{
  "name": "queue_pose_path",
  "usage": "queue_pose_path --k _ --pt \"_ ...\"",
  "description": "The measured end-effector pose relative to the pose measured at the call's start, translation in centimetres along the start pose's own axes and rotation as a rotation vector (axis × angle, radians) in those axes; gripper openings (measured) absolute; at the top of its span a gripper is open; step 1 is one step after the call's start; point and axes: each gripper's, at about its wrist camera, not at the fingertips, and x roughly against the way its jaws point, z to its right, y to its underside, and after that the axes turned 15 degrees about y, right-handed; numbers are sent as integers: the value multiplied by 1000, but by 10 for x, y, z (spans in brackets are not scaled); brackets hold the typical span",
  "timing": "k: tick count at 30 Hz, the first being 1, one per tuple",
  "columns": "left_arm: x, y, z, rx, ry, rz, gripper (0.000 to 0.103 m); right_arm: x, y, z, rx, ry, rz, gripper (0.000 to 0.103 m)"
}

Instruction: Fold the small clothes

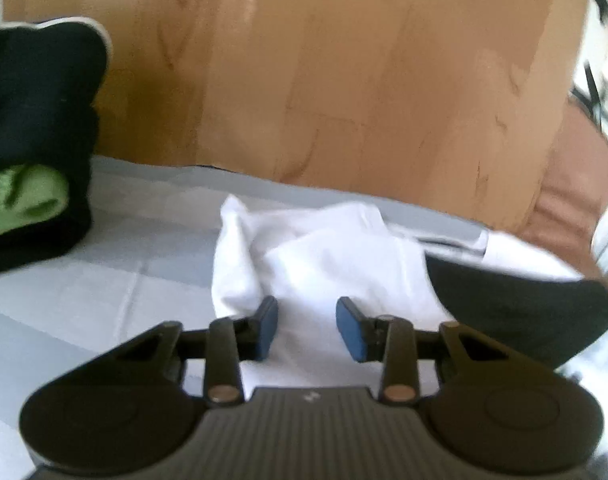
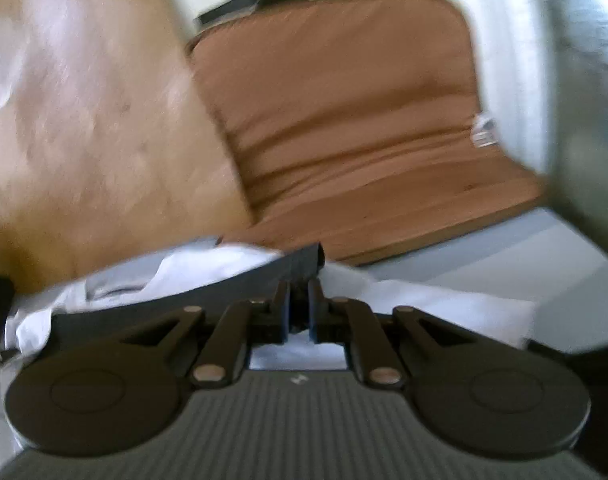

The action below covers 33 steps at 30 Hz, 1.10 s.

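- Hovering over the white garment (image 1: 327, 264) on the grey surface (image 1: 104, 280), the left tool (image 1: 307, 330) is standing wide open, holding nothing; dark and green clothes (image 1: 36, 152) are lying well apart at left.
- The right tool (image 2: 299, 312) is pinching the dark waistband (image 2: 208, 288) with its pads nearly together; I judge that keeping the band taut while the left takes a white edge should fold it cleanly.

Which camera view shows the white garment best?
The left wrist view: the white garment lies crumpled ahead of the open left tongs. The right wrist view shows only blurred white edges behind the shut right tongs.
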Motion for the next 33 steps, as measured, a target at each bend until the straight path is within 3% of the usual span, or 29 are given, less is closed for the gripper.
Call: queue_pose_path --k 2,4,6,10,14,16,19,21,24,26,33 --pt "-4 5 9 -78 -30 2 38 -17 10 0 24 37 -80 15" --pt "-8 5 14 -108 -45 -13 39 -14 14 1 22 45 -59 18" --pt "-9 5 17 -121 -57 -19 39 -1 11 4 -50 32 -45 31" --pt "-10 5 18 -124 -62 -19 40 44 24 5 -155 -78 2 38" --pt "-12 6 23 -145 -82 -28 40 84 67 -10 -172 -224 -61 43" --pt "-15 8 30 -190 -119 -44 44 101 91 -23 -115 -261 -87 43" --pt "-20 11 48 -296 -247 -59 57 117 119 -32 -23 -268 -119 43" --pt "-12 13 57 -308 -303 -61 51 124 130 -26 4 -236 -87 43" --pt "24 12 61 -157 -206 17 53 138 132 -5 -25 -126 -57 43" --pt "41 17 66 -104 -171 48 54 145 132 13 -88 -119 -61 43" --pt "57 59 93 -152 -122 34 58 179 148 11 -72 -181 -4 47"
